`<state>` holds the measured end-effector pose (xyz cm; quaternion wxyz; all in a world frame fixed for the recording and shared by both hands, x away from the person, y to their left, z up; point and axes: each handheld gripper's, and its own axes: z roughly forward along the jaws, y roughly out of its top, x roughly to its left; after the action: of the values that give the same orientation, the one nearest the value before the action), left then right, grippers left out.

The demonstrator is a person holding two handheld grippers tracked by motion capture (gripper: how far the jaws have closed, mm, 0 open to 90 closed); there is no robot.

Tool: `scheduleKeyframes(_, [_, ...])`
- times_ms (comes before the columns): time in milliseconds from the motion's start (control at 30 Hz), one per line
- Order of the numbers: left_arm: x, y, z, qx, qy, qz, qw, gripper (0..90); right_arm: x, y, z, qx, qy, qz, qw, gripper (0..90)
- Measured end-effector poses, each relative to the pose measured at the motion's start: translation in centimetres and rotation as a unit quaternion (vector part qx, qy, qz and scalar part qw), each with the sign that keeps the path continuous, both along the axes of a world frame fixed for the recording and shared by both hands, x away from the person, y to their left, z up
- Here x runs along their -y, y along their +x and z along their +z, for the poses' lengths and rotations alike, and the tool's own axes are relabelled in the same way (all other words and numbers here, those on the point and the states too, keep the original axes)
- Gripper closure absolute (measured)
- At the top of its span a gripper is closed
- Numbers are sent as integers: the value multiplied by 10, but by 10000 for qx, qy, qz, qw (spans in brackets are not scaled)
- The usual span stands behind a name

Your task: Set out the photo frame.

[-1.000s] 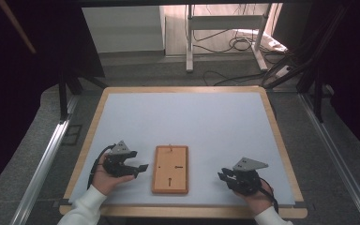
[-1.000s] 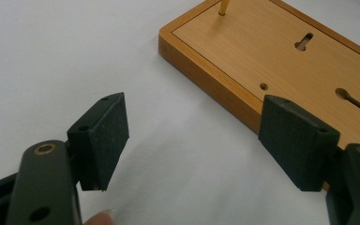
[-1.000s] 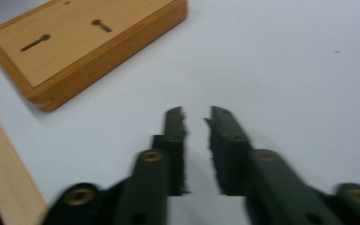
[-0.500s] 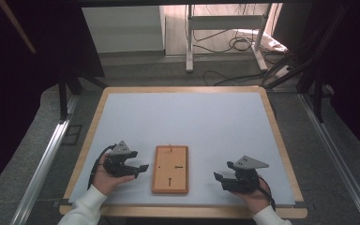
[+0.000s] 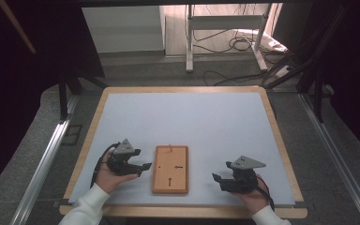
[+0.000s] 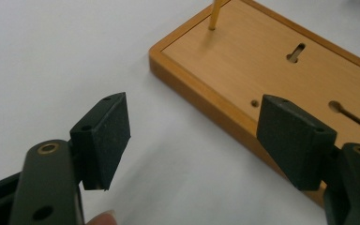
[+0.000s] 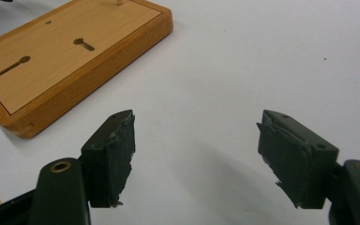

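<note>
A flat wooden board [image 5: 170,168] with two keyhole slots and a thin upright peg [image 6: 214,14] lies near the table's front edge, between my two grippers. Left of the board, my left gripper [image 5: 143,168] is open, its tips pointing at the board's left edge and nothing between the pads [image 6: 104,136]. In the left gripper view the board [image 6: 272,61] sits just beyond the jaws. My right gripper [image 5: 217,179], right of the board, is open over bare table. Its jaws have just been opening, and nothing is between them. The right gripper view has the board [image 7: 51,51] at upper left.
The white table top [image 5: 187,122] has a wooden rim all round. Behind it on the floor stand a white metal frame [image 5: 225,28] and loose cables [image 5: 243,44]. Metal rails [image 5: 42,164] run along both sides of the table.
The right gripper's jaws have spread apart from nearly shut to wide open. Both hands stay where they were.
</note>
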<state>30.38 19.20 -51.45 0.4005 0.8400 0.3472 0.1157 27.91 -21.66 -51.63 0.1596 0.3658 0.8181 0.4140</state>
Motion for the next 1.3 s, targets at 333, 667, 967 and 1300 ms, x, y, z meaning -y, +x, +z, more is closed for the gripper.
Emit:
scheduleKeyframes(333, [11,7,11,106,-91,-214,9997,270,-3,-1,0,27,-73,117,9999,263])
scheduleKeyframes(667, [29,24,15,153,-147,-439,9988,271,-5,-2,0,57,-126,175,9998,260])
scheduleKeyframes(967, [48,43,13,151,2,-671,9976,273,-7,-4,1,183,-214,221,9994,255])
scheduleKeyframes(1300, [65,57,9,68,101,-884,9960,354,-13,-3,1,253,-200,270,9991,254])
